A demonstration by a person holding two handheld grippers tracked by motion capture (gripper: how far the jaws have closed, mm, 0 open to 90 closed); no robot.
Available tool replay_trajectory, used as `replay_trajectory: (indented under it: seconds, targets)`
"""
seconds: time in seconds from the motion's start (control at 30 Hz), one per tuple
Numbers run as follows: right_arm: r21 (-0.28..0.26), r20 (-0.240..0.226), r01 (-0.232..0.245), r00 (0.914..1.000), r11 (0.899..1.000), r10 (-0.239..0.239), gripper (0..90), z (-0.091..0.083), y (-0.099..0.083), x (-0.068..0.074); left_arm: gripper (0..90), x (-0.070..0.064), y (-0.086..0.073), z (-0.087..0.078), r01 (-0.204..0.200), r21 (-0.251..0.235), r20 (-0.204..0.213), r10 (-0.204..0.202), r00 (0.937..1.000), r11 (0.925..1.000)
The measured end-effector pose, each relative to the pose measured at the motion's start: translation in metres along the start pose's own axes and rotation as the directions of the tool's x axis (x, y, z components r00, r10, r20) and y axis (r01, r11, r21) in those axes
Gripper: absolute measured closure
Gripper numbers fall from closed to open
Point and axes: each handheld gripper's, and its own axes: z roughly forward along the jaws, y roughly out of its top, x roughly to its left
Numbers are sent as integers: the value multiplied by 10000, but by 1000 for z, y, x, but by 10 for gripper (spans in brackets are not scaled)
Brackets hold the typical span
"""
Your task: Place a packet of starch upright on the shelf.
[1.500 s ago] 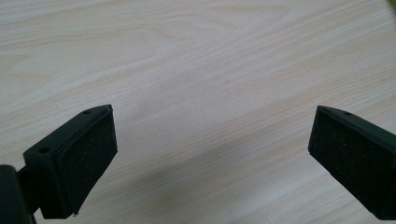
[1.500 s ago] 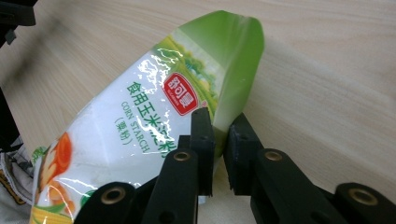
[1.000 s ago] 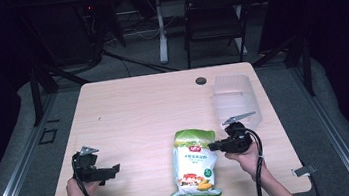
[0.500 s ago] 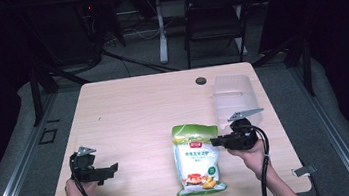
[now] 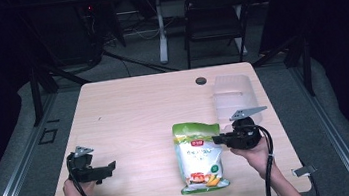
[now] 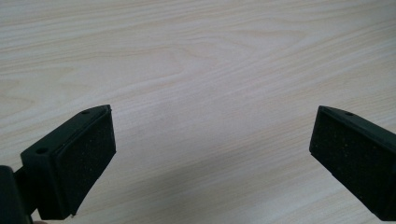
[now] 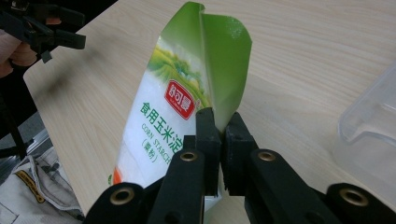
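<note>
A green and white bag of corn starch (image 5: 198, 157) lies on the wooden table (image 5: 139, 112), its top toward the far side. My right gripper (image 5: 216, 139) is shut on the bag's right edge near the top; in the right gripper view the bag (image 7: 180, 100) has its green edge pinched between the jaws of that gripper (image 7: 220, 140) and its top folded up. My left gripper (image 5: 108, 169) sits low at the table's front left, far from the bag. In the left gripper view its jaws (image 6: 212, 154) stand wide open over bare wood.
A clear plastic container (image 5: 235, 95) stands just beyond my right gripper near the table's right edge, and its corner (image 7: 369, 130) lies close to the right of my jaws. A round black grommet (image 5: 201, 80) sits near the far edge. A chair (image 5: 213, 17) stands behind the table.
My right gripper has slid toward the near edge with the bag's edge in it, dragging the bag a little nearer. The left gripper has barely moved.
</note>
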Motion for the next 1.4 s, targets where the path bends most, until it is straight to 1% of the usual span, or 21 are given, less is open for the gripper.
replay_trajectory:
  seconds: [0.13, 0.17, 0.2, 0.23, 0.33, 0.4, 0.47, 0.53, 0.77, 0.87, 0.97, 1.2, 1.4]
  targets:
    - [-43, 20, 133, 9999, 9999, -133, 875, -3, 3, 3, 4, 0, 0, 0, -9, -35, 15, 9, 10000, 10000]
    - [-54, 59, 258, 9997, 9997, -258, 877, -5, 5, 4, 3, 0, 0, -1, -11, -53, 7, 11, 10000, 10000]
    - [-111, 116, 228, 9997, 9997, -227, 878, -5, 5, 5, 4, 0, 0, -1, -17, -54, -19, 17, 10000, 10000]
    - [-71, 105, 365, 9993, 9993, -364, 879, -6, 6, 6, 3, 0, 0, -1, -4, -57, -9, 4, 10000, 10000]
    - [-107, 94, 495, 9987, 9987, -494, 879, -8, 8, 9, 3, 0, 0, -1, 6, -64, -1, -6, 10000, 10000]
    - [-166, 71, 464, 9989, 9988, -463, 879, -8, 9, 10, 4, 0, 0, -1, 20, -71, 6, -20, 10000, 10000]
    - [-226, 55, 604, 9982, 9979, -603, 881, -10, 12, 13, 3, 0, 0, -1, -7, -81, -9, 7, 10000, 10000]
    - [-175, 120, 752, 9971, 9970, -750, 882, -11, 14, 16, 4, -1, 0, -1, -26, -96, -24, 26, 10000, 10000]
    - [-172, 39, 832, 9965, 9964, -832, 884, -12, 17, 19, 3, -1, 0, -2, -30, -144, 5, 30, 10000, 9999]
    - [-230, 6, 1025, 9947, 9945, -1025, 886, -15, 21, 24, 4, 0, 0, -2, -36, -193, -2, 36, 10000, 9998]
    - [-275, -49, 1121, 9937, 9933, -1123, 886, -18, 24, 26, 4, 0, 0, -2, -34, -192, 22, 35, 10000, 9998]
    - [-389, -28, 1227, 9924, 9917, -1229, 886, -23, 27, 29, 4, 0, 0, -2, -22, -258, 11, 22, 10000, 9997]
    - [-382, -28, 1504, 9886, 9879, -1506, 887, -26, 31, 32, 4, -1, 1, -1, -71, -258, 18, 72, 10000, 9996]
